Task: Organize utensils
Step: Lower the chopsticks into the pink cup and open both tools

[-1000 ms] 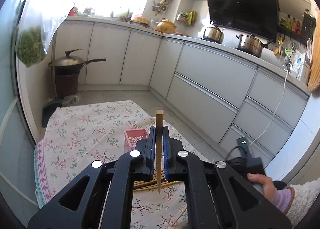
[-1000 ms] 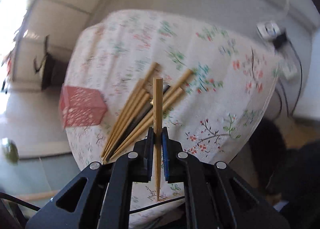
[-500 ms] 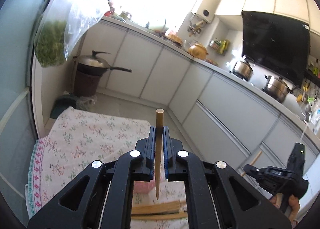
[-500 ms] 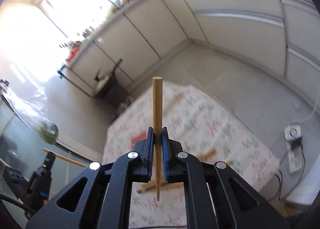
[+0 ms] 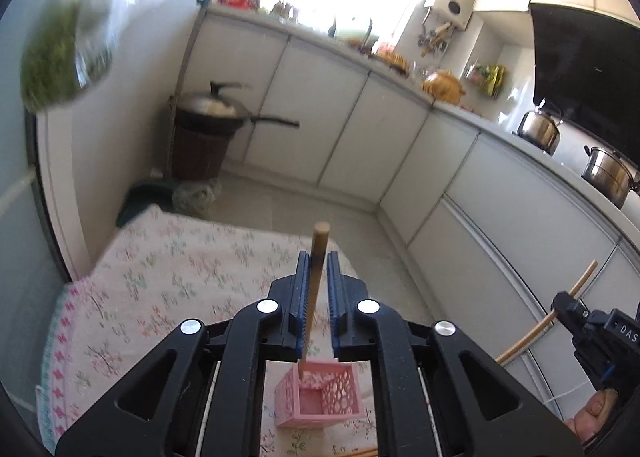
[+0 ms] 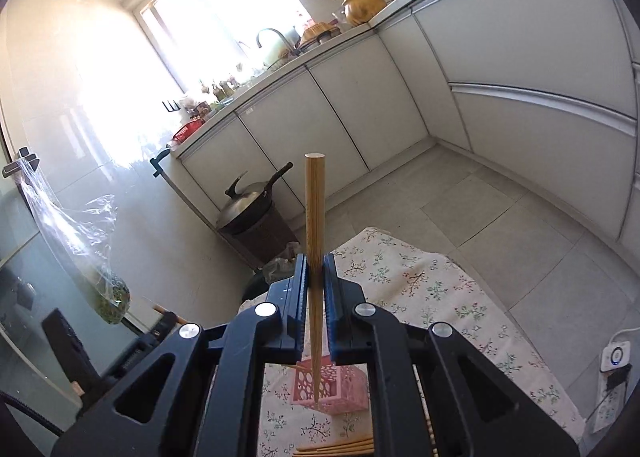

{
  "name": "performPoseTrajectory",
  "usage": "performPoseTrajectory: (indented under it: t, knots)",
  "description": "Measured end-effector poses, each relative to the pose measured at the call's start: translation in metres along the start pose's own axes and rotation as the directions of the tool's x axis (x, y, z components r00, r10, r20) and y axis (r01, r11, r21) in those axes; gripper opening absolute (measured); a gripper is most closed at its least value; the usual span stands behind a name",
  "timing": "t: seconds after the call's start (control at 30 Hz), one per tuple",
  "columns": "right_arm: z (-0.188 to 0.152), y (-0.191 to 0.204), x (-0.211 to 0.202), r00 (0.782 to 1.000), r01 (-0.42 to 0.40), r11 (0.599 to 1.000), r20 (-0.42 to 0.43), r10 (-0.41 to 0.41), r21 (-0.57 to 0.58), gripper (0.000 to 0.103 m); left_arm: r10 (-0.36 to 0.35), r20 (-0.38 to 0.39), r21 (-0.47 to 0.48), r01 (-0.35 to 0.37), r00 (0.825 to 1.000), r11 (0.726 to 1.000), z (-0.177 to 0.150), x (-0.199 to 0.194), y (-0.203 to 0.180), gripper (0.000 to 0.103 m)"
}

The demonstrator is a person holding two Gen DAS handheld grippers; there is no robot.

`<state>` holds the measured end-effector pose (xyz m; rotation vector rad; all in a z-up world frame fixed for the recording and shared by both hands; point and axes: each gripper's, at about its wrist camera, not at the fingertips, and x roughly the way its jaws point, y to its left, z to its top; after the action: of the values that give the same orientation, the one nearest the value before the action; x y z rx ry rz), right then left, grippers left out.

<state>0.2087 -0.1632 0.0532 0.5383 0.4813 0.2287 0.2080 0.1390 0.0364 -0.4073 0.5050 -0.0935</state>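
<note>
A pink perforated basket [image 5: 320, 401] stands on the floral tablecloth [image 5: 160, 277]. My left gripper [image 5: 318, 257] hovers above it, jaws opening. A wooden chopstick [image 5: 320, 235] stands between them, leaning on the left pad with a gap to the right pad. Its lower tip is at the basket's rim. My right gripper [image 6: 315, 261] is shut on a second chopstick [image 6: 314, 197], held upright above the basket [image 6: 344, 389]. It also shows at the right edge of the left wrist view [image 5: 560, 303]. Several loose chopsticks [image 6: 336, 447] lie on the cloth nearer me.
White kitchen cabinets [image 5: 340, 117] run along the back and right. A lidded wok on a dark bin [image 5: 208, 129] stands beyond the table's far left corner. A hanging bag of greens [image 5: 56, 61] is at the upper left. A power strip [image 6: 616, 357] lies on the floor.
The left gripper has carried its chopstick over the pink basket, and its jaws have parted slightly. The right gripper has risen from the table with its chopstick and rolled upright.
</note>
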Motion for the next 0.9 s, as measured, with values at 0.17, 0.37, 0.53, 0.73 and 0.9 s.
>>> performPoseTrajectory:
  t: [0.17, 0.37, 0.53, 0.73, 0.9]
  knots:
    - [-0.011, -0.001, 0.024, 1.0, 0.011, 1.0, -0.025, -0.011, 0.004, 0.008, -0.022, -0.018, -0.089, 0.02, 1.0, 0.996, -0.002, -0.007, 0.019, 0.024]
    - [-0.012, 0.008, 0.04, 1.0, 0.027, 1.0, -0.016, -0.027, -0.004, 0.008, -0.014, 0.057, -0.15, 0.022, 0.998, 0.988, 0.009, -0.037, 0.031, 0.032]
    - [-0.016, 0.011, 0.056, 0.999, 0.038, 0.999, -0.014, -0.038, 0.003, 0.008, 0.01, 0.041, -0.137, -0.004, 0.999, 0.991, 0.009, -0.036, 0.032, 0.038]
    - [-0.031, 0.008, 0.088, 0.996, 0.053, 0.999, -0.073, -0.053, 0.011, 0.017, 0.002, 0.004, -0.091, -0.002, 1.0, 0.996, 0.002, -0.026, 0.021, 0.041]
    - [-0.044, 0.024, 0.074, 0.994, 0.065, 0.993, -0.08, -0.073, -0.097, 0.017, -0.017, -0.006, -0.037, 0.017, 1.0, 0.999, -0.002, -0.028, 0.003, 0.045]
